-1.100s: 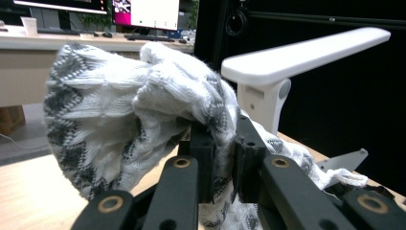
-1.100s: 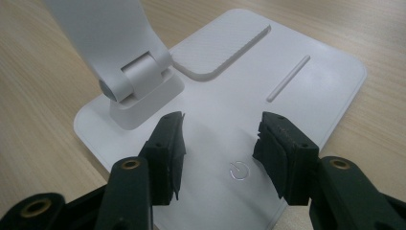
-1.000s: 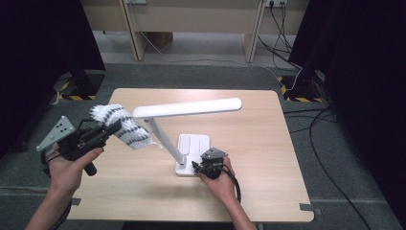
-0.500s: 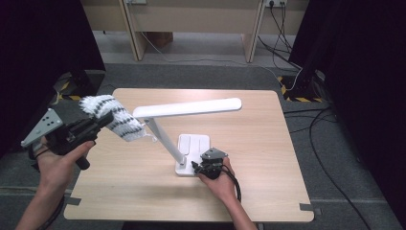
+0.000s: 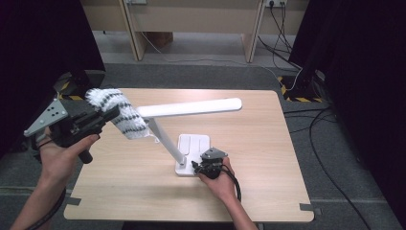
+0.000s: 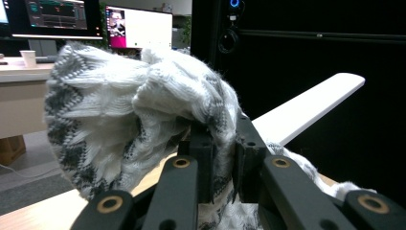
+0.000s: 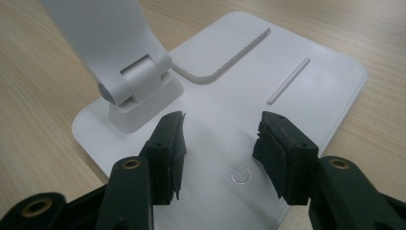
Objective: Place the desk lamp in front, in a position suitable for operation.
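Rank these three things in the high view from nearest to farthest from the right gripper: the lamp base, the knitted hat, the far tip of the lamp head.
1. Lamp base: right under the right gripper, near the table's front.
2. Far tip of the lamp head: raised, beyond the gripper.
3. Knitted hat: far left, clamped in the left gripper.

A pale wood tabletop with rounded corners stands on grey floor. A white desk lamp's flat base rests on it near the middle. Grey tape marks the near corners.
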A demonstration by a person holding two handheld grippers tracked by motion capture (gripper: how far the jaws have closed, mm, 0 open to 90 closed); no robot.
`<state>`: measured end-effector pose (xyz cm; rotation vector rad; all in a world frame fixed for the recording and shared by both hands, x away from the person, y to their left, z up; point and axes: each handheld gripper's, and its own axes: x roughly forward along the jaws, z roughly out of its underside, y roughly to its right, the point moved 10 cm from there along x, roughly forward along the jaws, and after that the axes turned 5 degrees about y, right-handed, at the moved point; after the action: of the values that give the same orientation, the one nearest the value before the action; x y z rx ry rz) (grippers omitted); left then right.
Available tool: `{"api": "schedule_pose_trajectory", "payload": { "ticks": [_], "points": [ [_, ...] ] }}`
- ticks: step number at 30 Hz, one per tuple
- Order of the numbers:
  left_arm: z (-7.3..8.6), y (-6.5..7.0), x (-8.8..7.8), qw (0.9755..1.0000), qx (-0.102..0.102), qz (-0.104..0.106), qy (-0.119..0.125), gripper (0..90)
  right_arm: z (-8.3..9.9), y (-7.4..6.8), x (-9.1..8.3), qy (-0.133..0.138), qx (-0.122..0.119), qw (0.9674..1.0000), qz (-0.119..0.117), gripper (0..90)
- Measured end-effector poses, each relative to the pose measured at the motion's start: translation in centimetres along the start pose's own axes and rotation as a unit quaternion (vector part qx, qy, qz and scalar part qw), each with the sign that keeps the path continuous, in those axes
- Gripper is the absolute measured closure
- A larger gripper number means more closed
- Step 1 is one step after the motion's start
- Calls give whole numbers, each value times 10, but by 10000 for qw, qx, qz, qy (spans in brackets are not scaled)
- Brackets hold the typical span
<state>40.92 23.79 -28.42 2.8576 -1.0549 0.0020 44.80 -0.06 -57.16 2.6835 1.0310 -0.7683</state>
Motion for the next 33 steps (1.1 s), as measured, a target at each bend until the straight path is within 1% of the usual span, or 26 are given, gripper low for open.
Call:
{"api": "schedule_pose_trajectory", "payload": {
  "ticks": [4, 8, 16, 20, 26, 33],
  "points": [
    [-3, 5, 9, 9999, -29, 76, -63, 804, 0, 1, 0, -4, 0, 10000, 12, 531],
    [-3, 7, 18, 9999, -40, 84, -141, 803, 0, 1, 0, -15, -17, 10000, 3, 533],
    [-2, 9, 38, 9991, -111, 135, -376, 800, 0, 1, 0, -16, -22, 10000, -7, 535],
    [-1, 11, 45, 9985, -76, 159, -518, 799, 0, 1, 0, -22, -30, 10000, -9, 536],
    [0, 17, 51, 9983, 34, 167, -550, 799, 0, 1, 0, 3, -31, 10000, -21, 541],
    [-1, 23, 56, 9984, 18, 215, -524, 800, 0, 1, 0, 15, -30, 10000, -26, 541]
  ]
}}
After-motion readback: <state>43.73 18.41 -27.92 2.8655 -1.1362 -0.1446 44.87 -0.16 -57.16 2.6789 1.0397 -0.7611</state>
